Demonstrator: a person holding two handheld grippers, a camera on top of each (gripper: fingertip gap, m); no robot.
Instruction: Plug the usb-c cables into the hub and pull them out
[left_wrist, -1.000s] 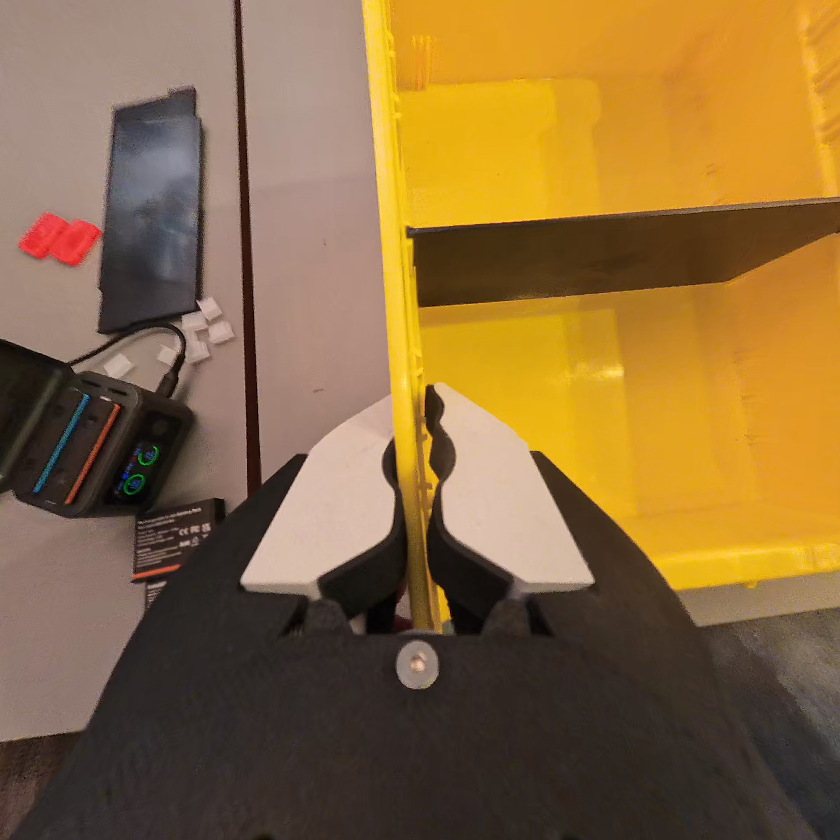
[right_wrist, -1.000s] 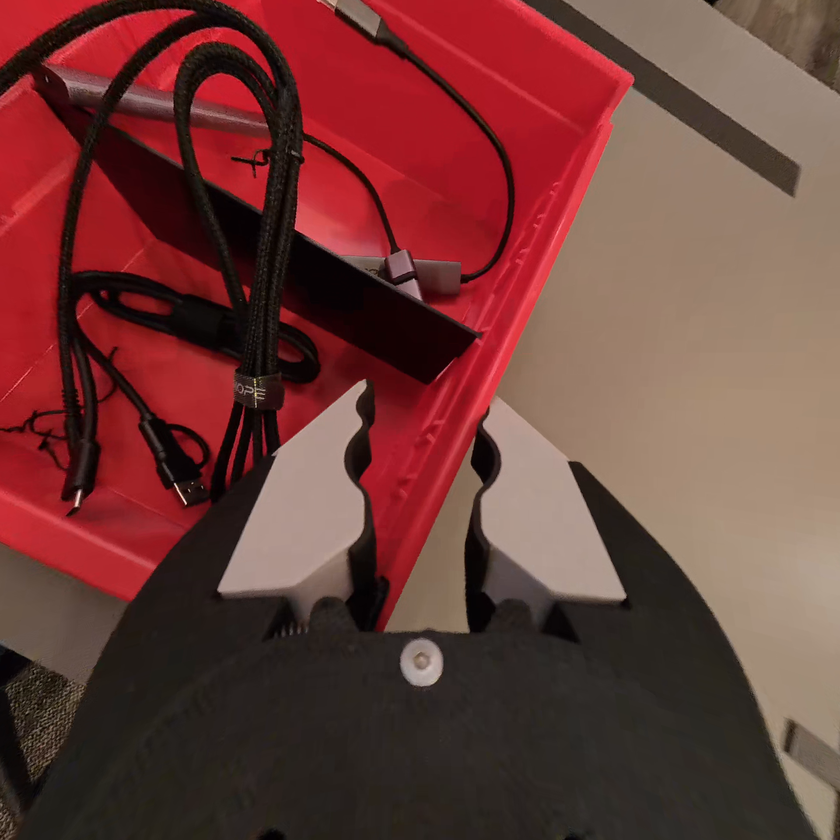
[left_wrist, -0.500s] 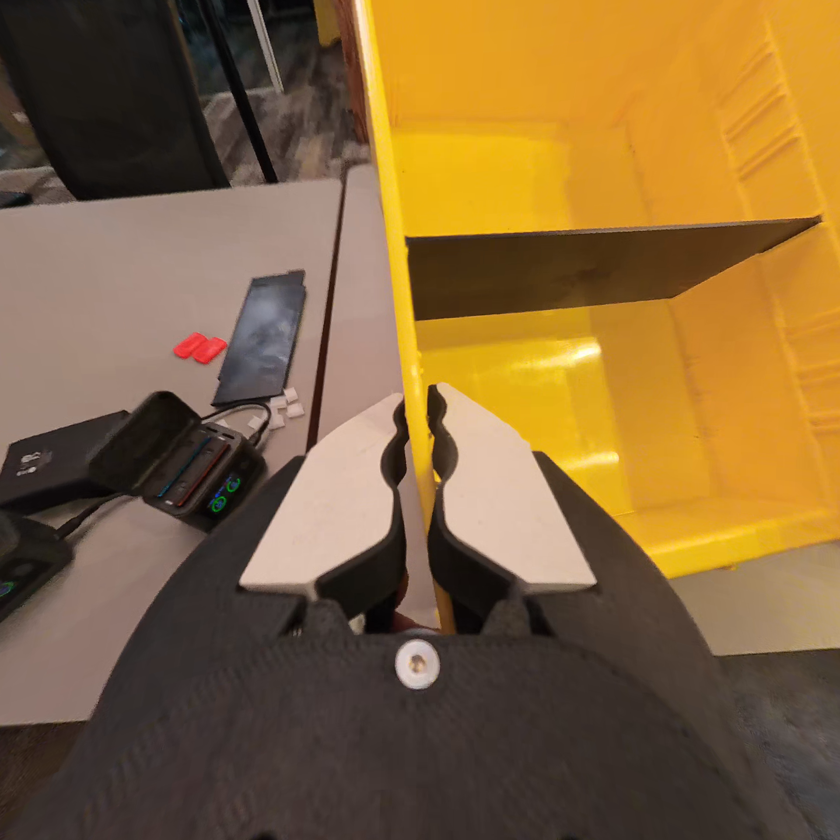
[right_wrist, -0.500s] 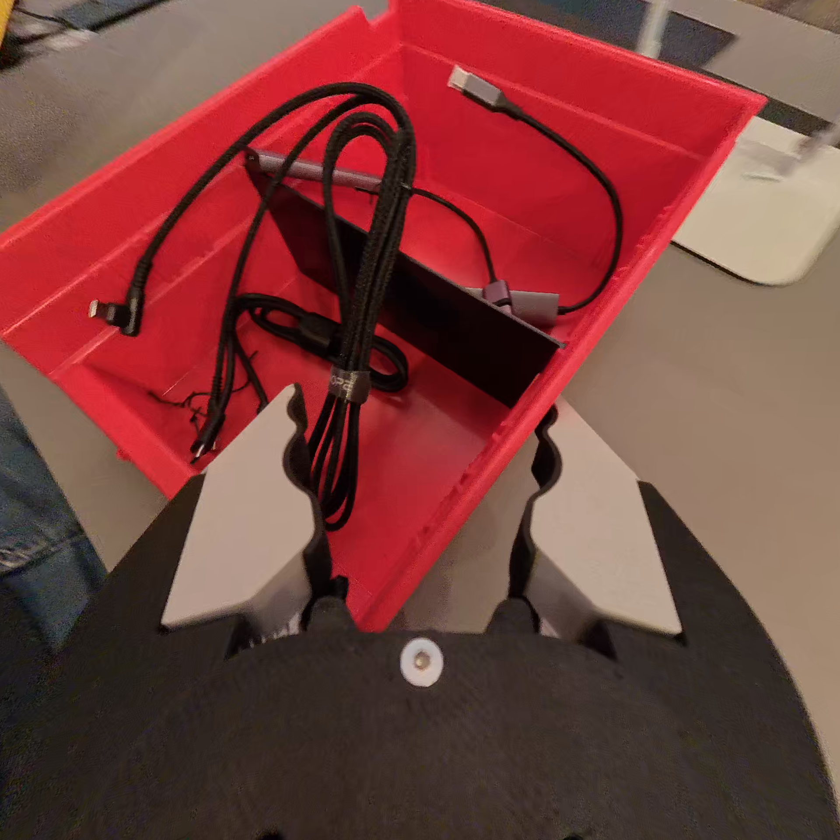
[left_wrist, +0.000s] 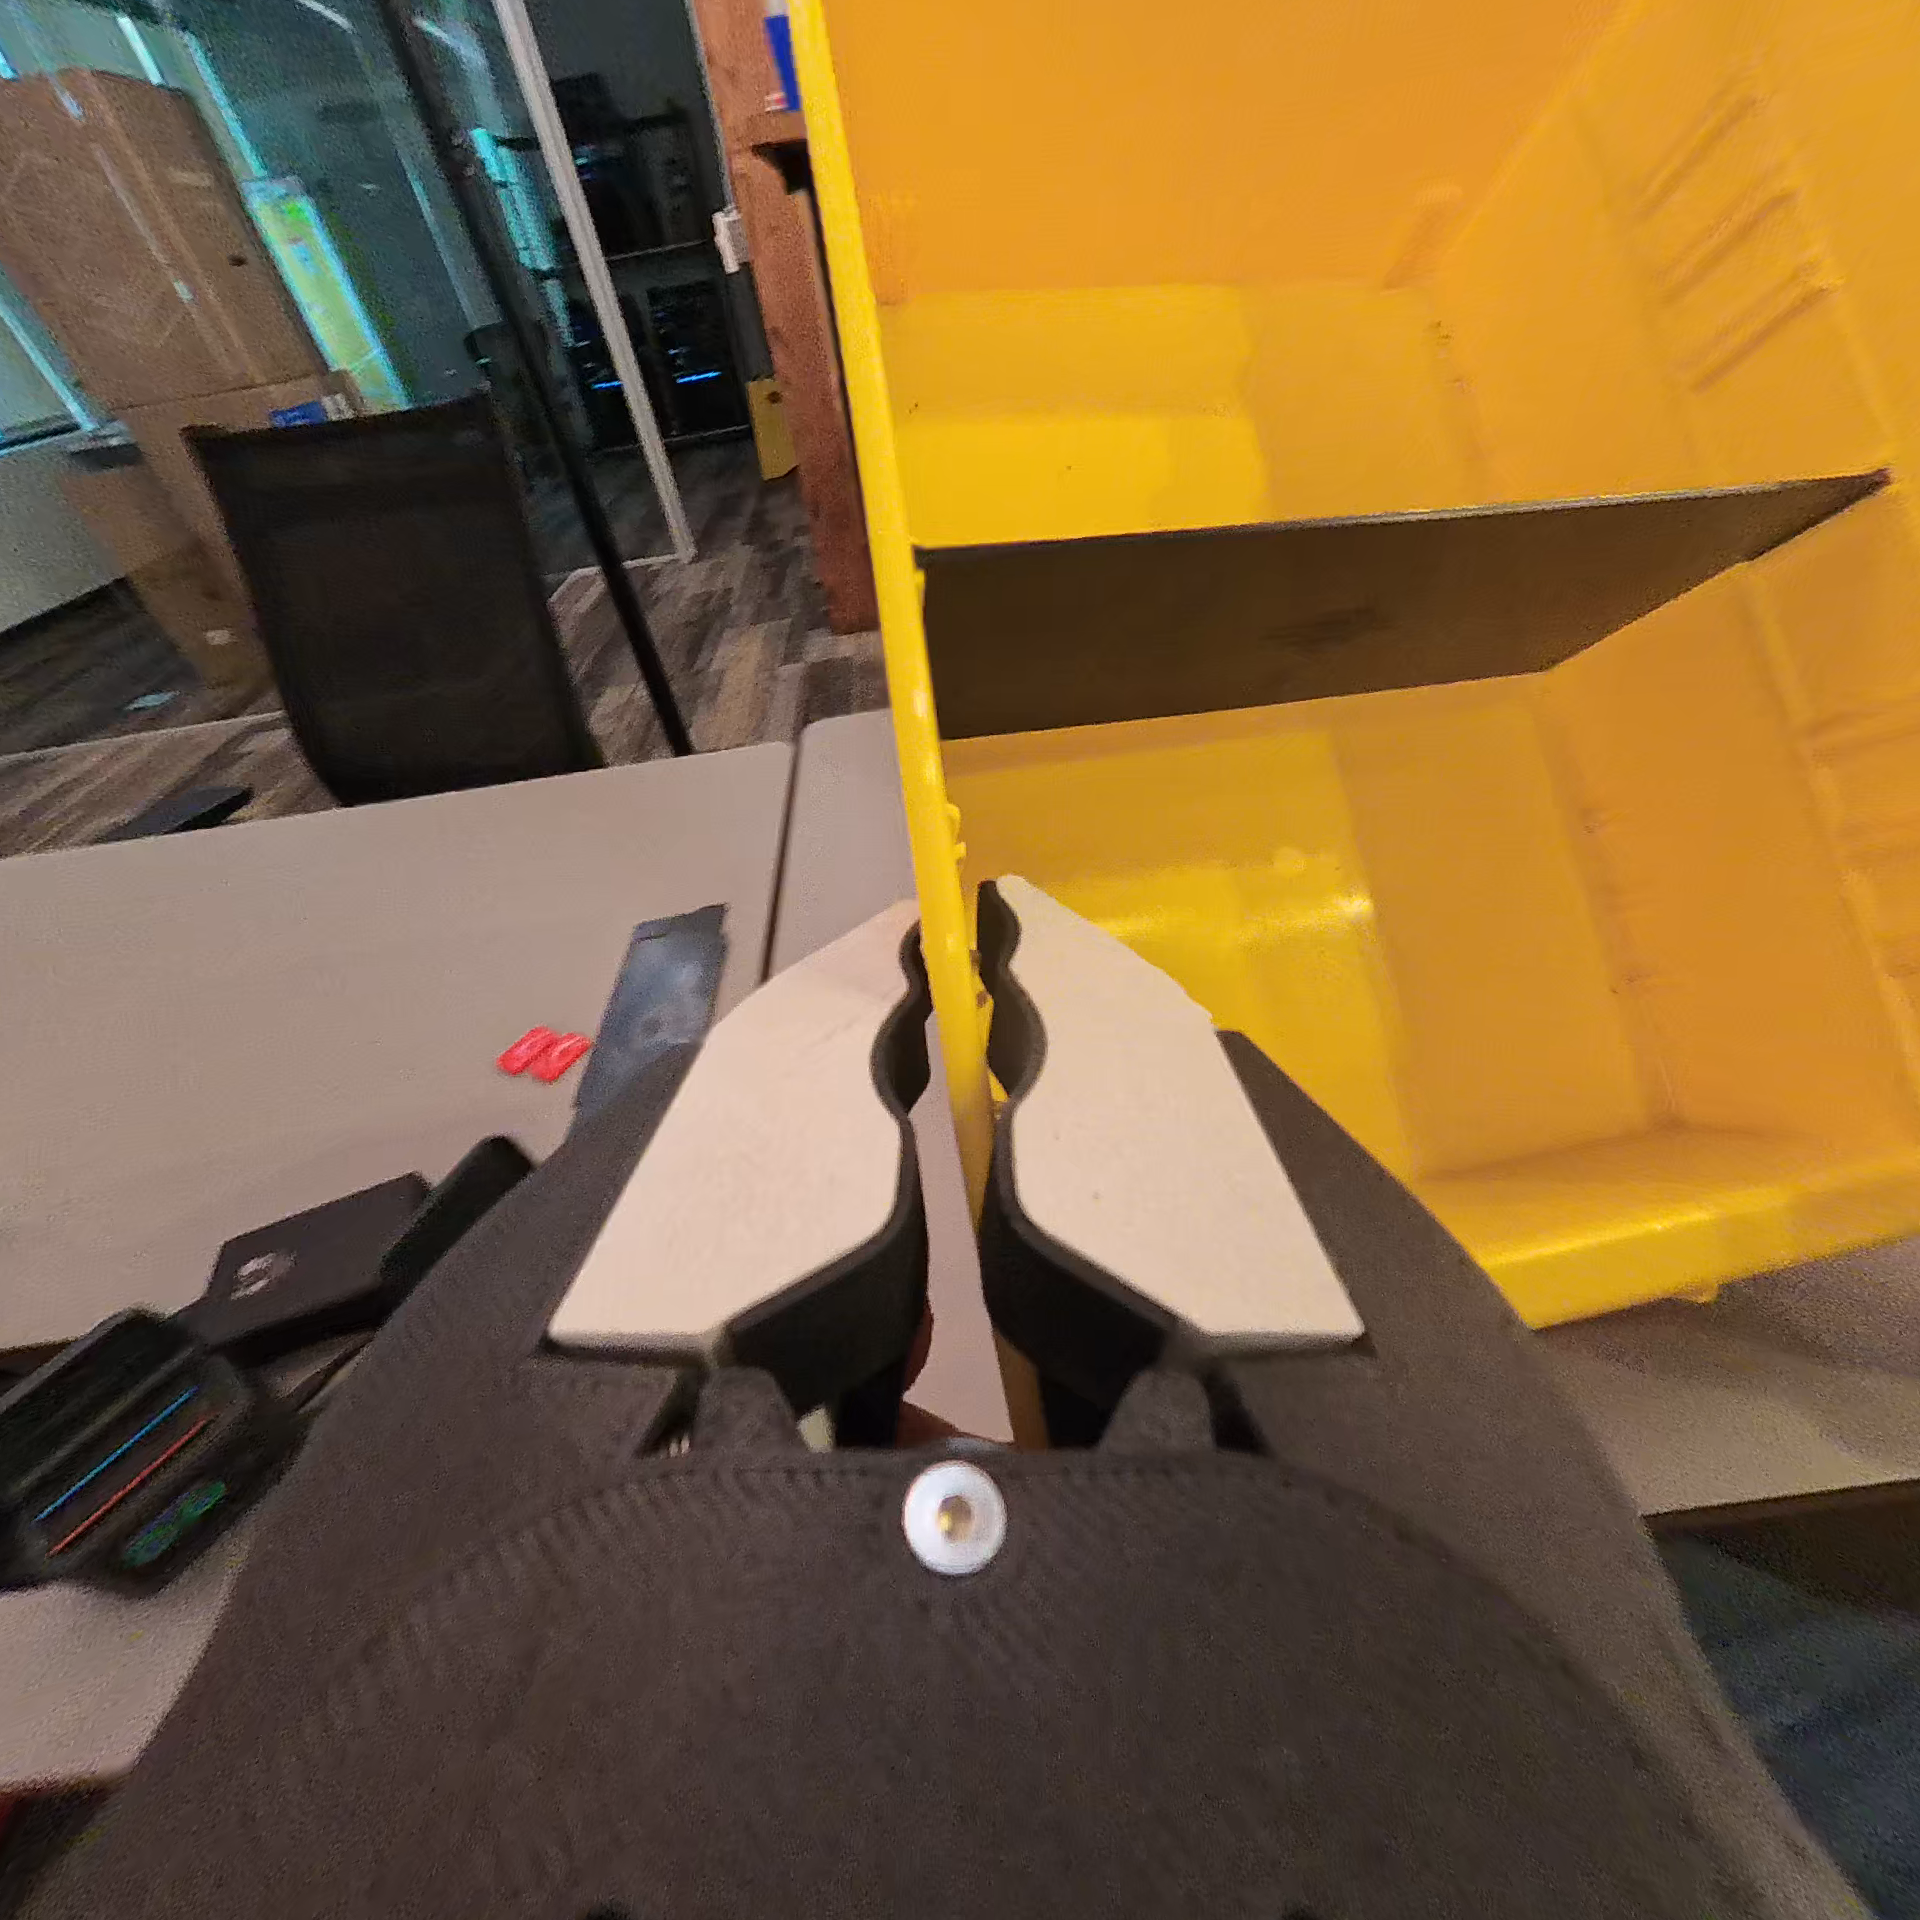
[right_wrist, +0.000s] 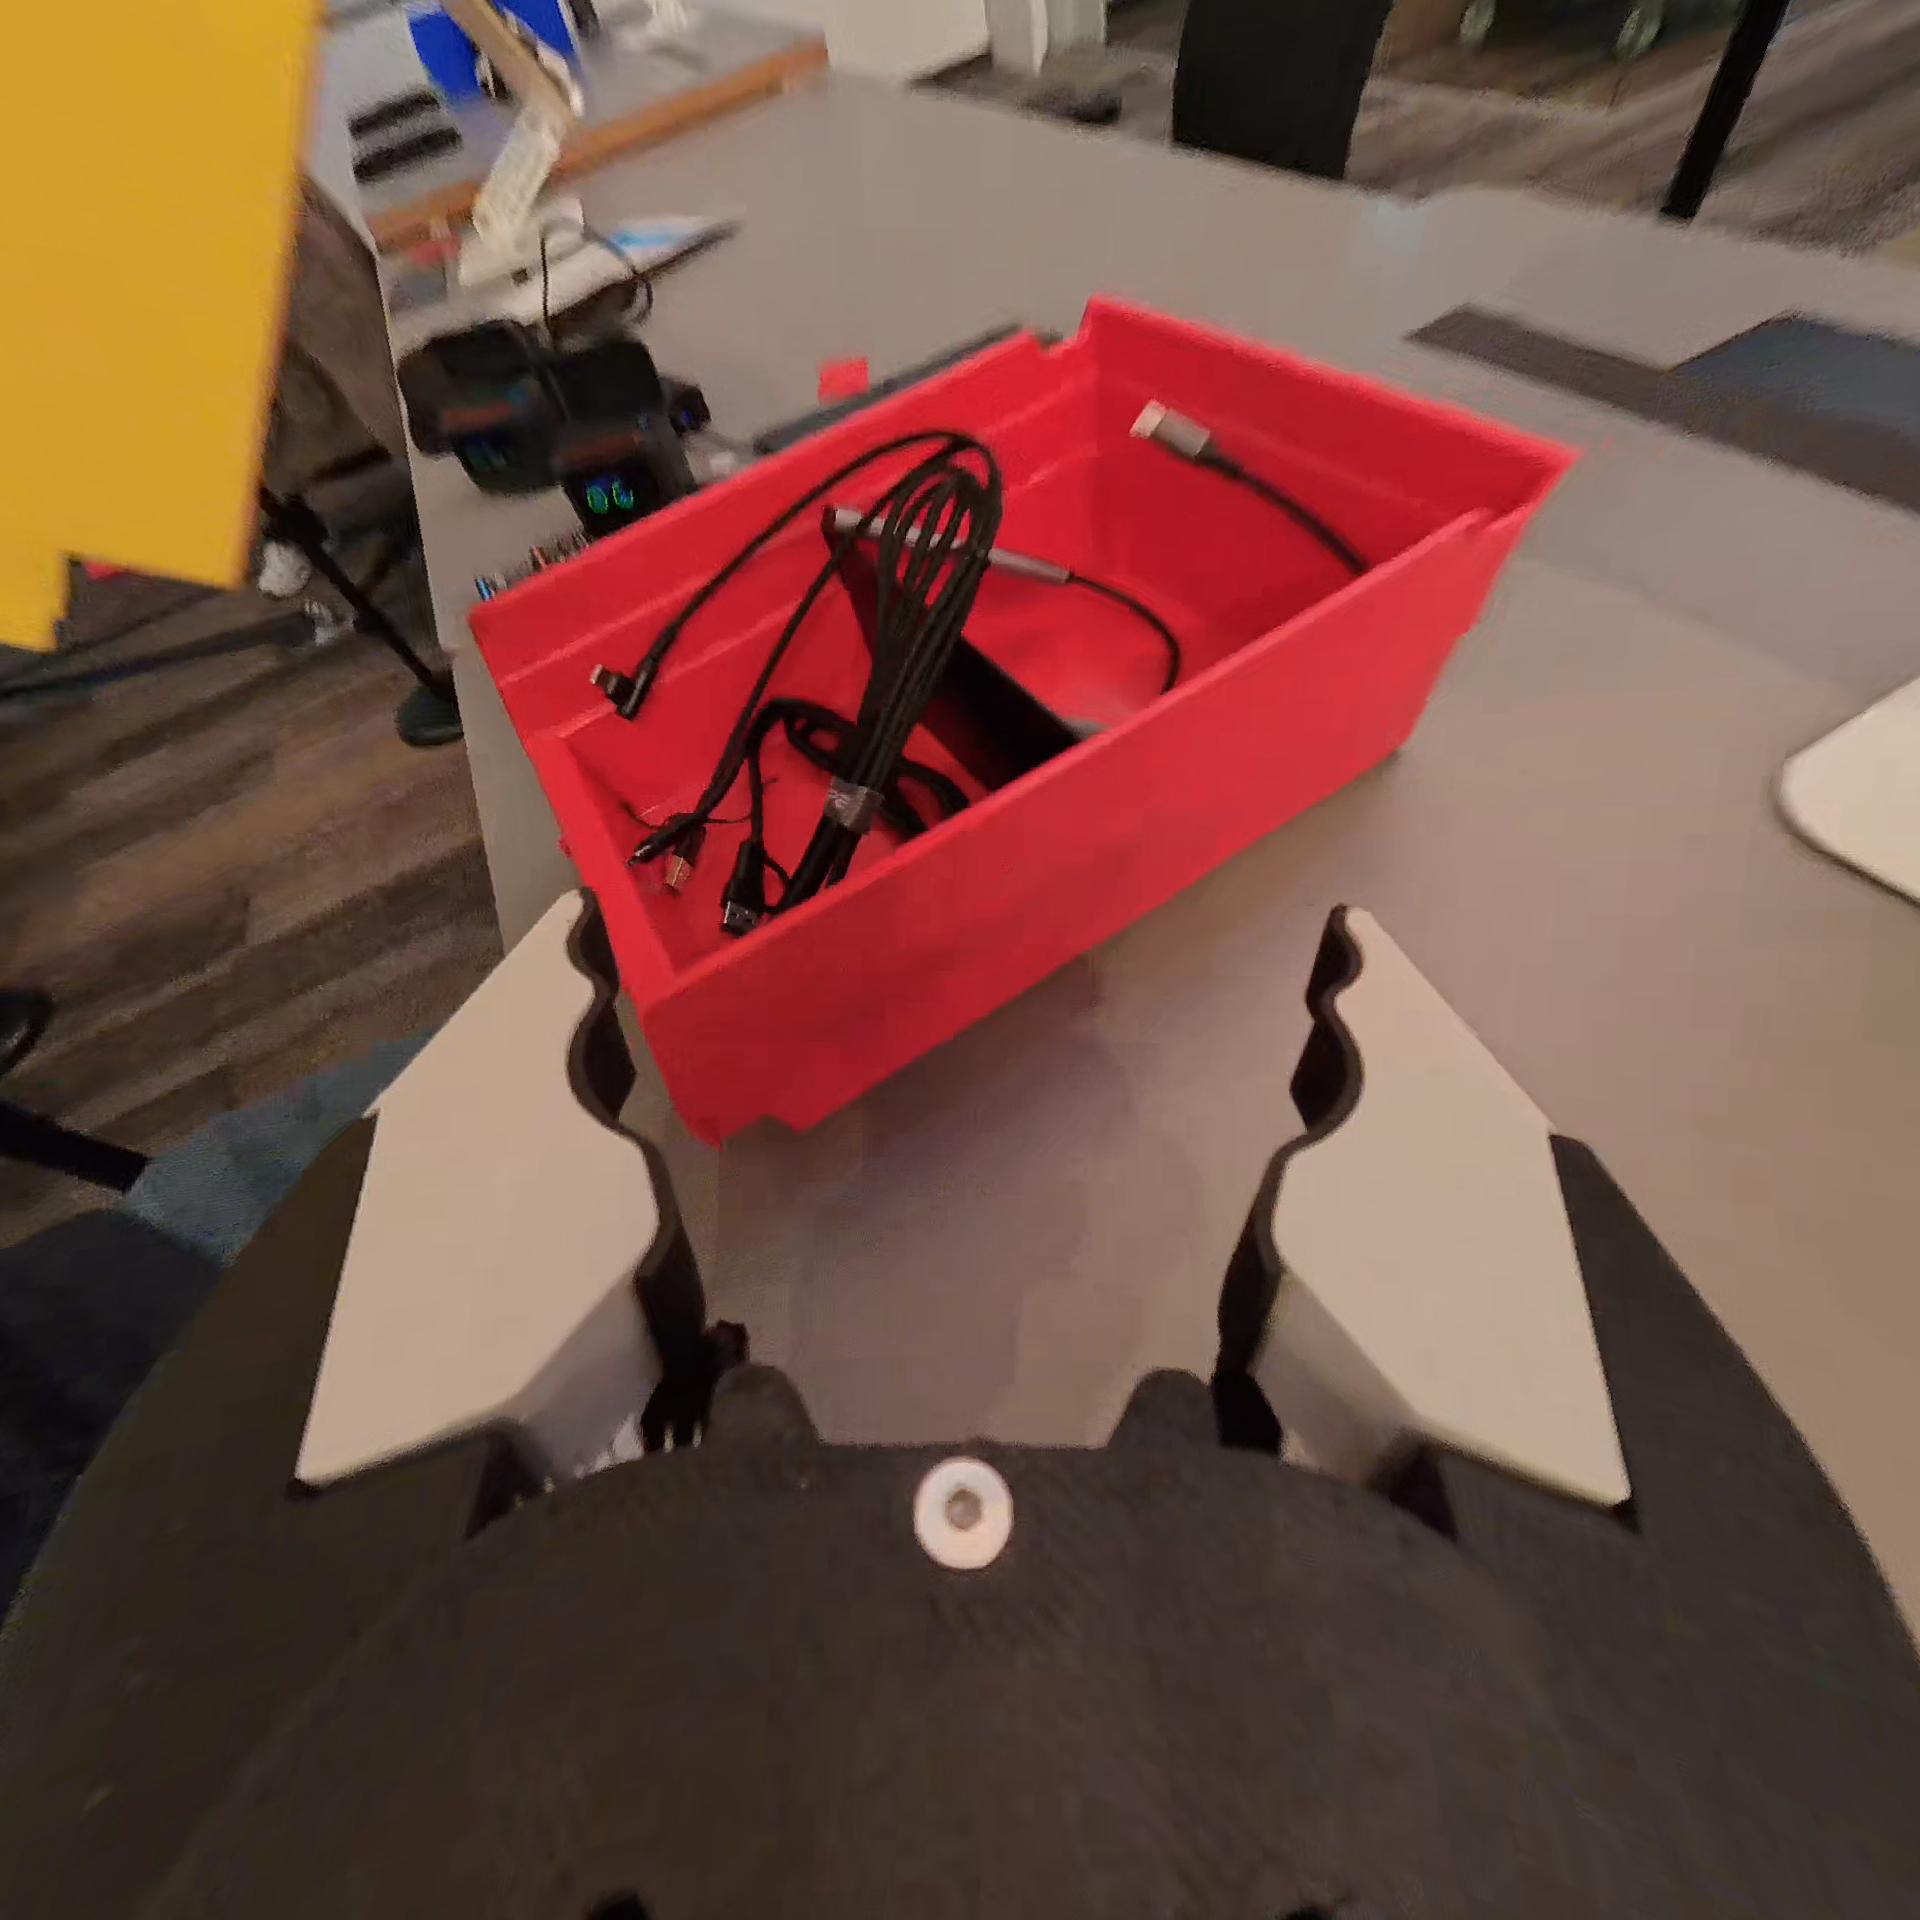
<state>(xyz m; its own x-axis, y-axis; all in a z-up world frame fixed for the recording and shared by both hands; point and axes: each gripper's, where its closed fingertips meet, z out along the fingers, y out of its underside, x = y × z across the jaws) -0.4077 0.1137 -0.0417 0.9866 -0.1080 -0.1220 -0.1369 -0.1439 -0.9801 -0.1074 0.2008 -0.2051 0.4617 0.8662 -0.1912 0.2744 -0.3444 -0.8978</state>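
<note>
Cables (right_wrist: 914, 623) loose in red bin (right_wrist: 1039, 914), none plugged. Left gripper (left_wrist: 951, 914) clamped on yellow bin (left_wrist: 904, 582) wall; right gripper (right_wrist: 961, 925) spread, empty.

Yellow bin (left_wrist: 1507, 987): smooth moulded plastic, glossy, with bright highlights on its floor; divider (left_wrist: 1351, 613) inside it is a matt black sheet. Red bin (right_wrist: 1039, 914): smooth plastic, duller sheen. Bundled cables (right_wrist: 914, 644): black woven braid, matt. Hub (right_wrist: 997, 559): grey, metal-looking, satin finish. Table (right_wrist: 1558, 1039): grey, smooth, matt. Left gripper (left_wrist: 951, 914) and right gripper (right_wrist: 961, 925): rough, layered black plastic bodies, pale matt finger faces, one bright metal screw each.
</note>
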